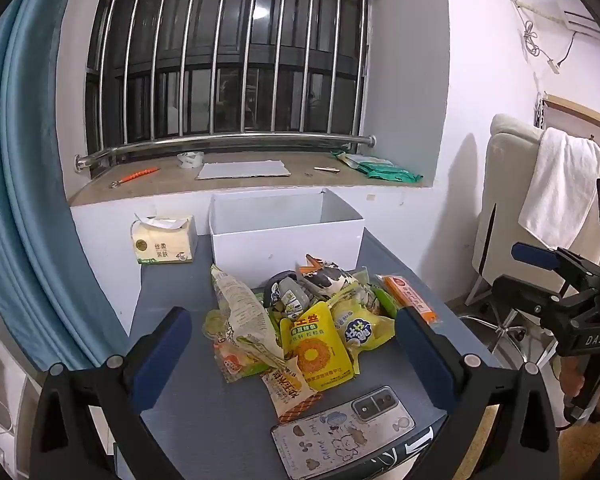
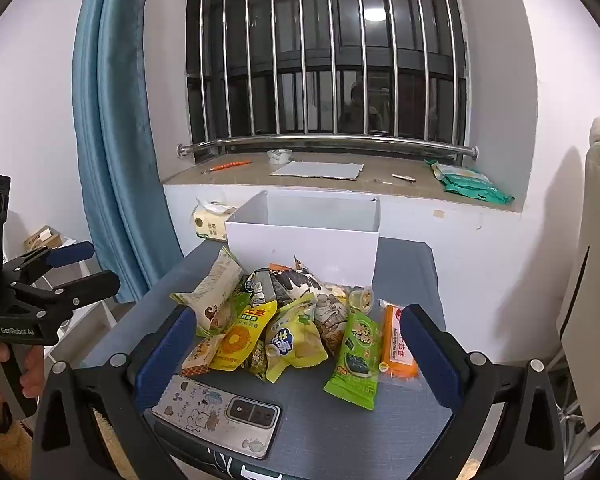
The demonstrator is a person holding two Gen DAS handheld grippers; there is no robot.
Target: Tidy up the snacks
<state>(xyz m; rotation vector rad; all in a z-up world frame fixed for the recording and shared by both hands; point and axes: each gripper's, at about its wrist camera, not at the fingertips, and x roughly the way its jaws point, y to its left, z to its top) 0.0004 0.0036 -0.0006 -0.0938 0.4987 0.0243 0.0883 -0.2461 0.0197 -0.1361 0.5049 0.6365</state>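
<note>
A heap of snack packets (image 1: 300, 320) lies mid-table (image 2: 404, 412), just near of the white box (image 1: 286, 236). A phone (image 2: 216, 410) lies nearer. The left gripper (image 1: 292, 360) and right gripper (image 2: 296, 356) both hover spread wide, holding nothing. Tissues (image 1: 164, 240) sit far left.

L claw (image 1: 294, 354) open, R claw (image 2: 296, 354) open, both empty

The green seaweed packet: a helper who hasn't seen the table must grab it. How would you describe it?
Find the white box at the back of the grey table, then the snack pile in front of it. The green seaweed packet lies flat at the pile's right front, beside the orange packet. It's the only bright green one showing dark seaweed sheets.
</note>
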